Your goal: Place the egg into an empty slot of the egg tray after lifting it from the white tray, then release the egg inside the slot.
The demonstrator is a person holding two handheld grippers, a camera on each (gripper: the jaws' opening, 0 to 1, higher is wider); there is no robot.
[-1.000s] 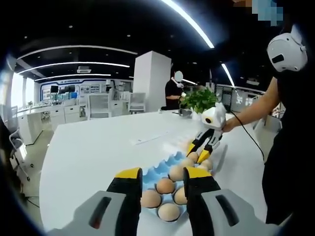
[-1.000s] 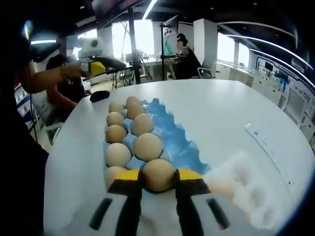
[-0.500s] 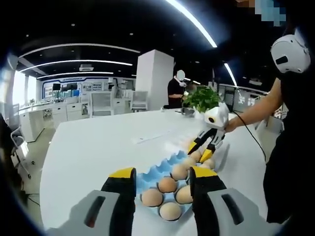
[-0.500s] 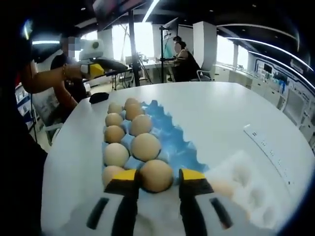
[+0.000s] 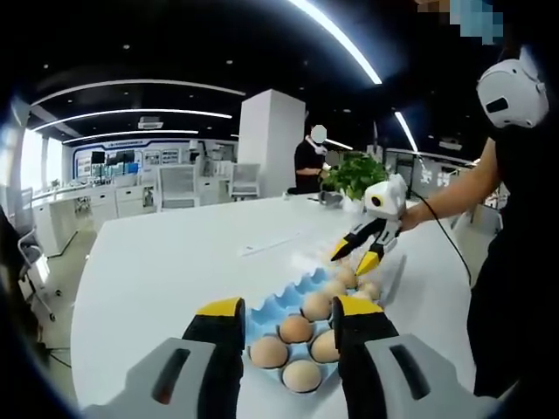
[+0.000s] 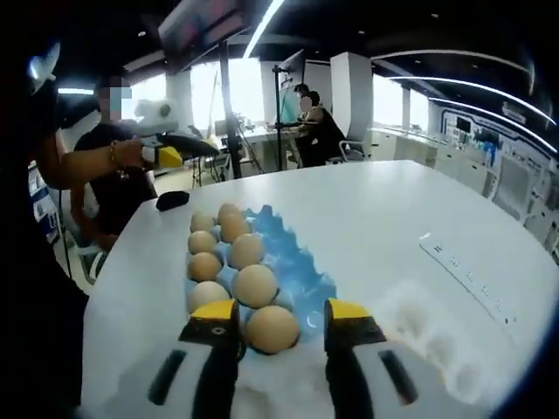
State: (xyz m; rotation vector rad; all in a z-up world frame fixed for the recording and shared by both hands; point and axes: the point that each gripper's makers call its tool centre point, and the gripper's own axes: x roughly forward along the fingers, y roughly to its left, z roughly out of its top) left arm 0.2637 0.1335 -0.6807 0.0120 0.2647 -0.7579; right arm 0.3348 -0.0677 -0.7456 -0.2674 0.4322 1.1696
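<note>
The blue egg tray (image 6: pixel 301 262) lies on the white table with several brown eggs in it. The nearest egg (image 6: pixel 272 329) rests in the tray's near slot, between the wide-apart jaws of my right gripper (image 6: pixel 278 316), which is open and touches nothing. The white tray (image 6: pixel 428 345) lies just right of it. My left gripper (image 5: pixel 290 310) is open over the other end of the blue egg tray (image 5: pixel 272 305), holding nothing. From there the right gripper (image 5: pixel 360 251) hangs open a little above the far eggs (image 5: pixel 347 278).
A white power strip (image 6: pixel 467 272) lies on the table to the right. A small black object (image 6: pixel 173 200) sits near the far table edge. A person's hand holds the left gripper (image 6: pixel 170 154). A potted plant (image 5: pixel 356 175) and a seated person (image 5: pixel 310 164) are beyond the table.
My right gripper's jaws have spread and lifted back from the egg, which stays in its slot. The left gripper has barely moved.
</note>
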